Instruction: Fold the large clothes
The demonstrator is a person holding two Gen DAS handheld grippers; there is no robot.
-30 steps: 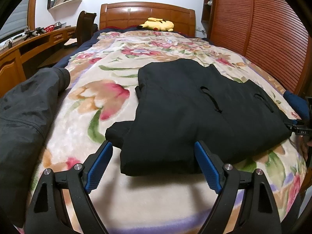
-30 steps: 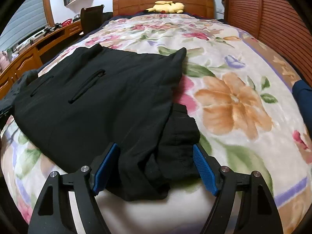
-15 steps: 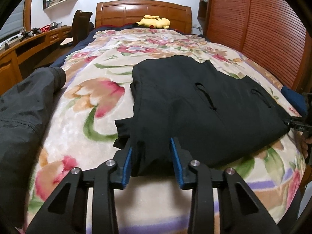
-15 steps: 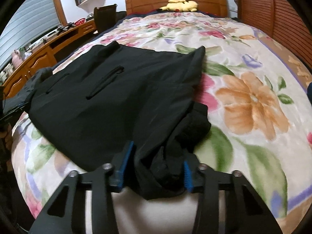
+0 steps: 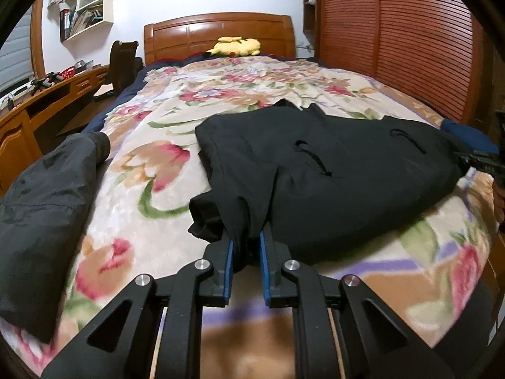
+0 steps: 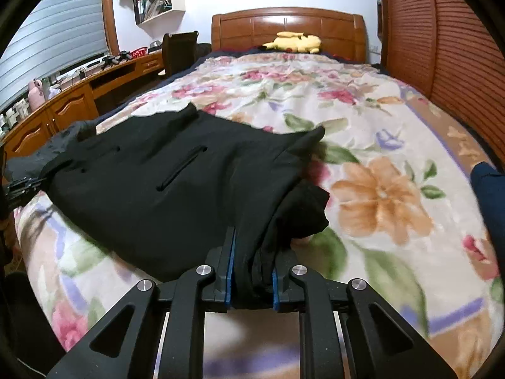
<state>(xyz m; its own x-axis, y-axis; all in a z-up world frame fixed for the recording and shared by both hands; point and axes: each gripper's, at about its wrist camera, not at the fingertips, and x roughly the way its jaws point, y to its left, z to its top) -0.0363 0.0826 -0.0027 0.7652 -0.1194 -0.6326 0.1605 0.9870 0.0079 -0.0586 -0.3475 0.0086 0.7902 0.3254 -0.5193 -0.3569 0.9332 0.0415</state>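
A black garment (image 5: 331,173) with zip pockets lies folded across the near end of the floral bedspread (image 5: 142,164). My left gripper (image 5: 246,240) has its jaws closing, and the blue pads pinch the garment's near left corner, which is bunched and lifted a little. In the right wrist view the same garment (image 6: 157,183) spreads to the left. My right gripper (image 6: 254,246) is closing too, its pads pressing a thick bunch of cloth at the near right corner. Each gripper shows at the edge of the other's view.
A dark grey jacket (image 5: 47,205) lies on the bed's left edge. A yellow plush toy (image 5: 236,46) rests by the headboard. A wooden desk (image 5: 31,110) and a chair (image 5: 121,63) stand at the left, slatted wooden doors (image 5: 394,47) at the right. A blue cloth (image 6: 489,195) sits at the right edge.
Both grippers went from wide open around the garment's near corners to pinched on the cloth. The corners have gathered into folds and risen slightly off the bedspread.
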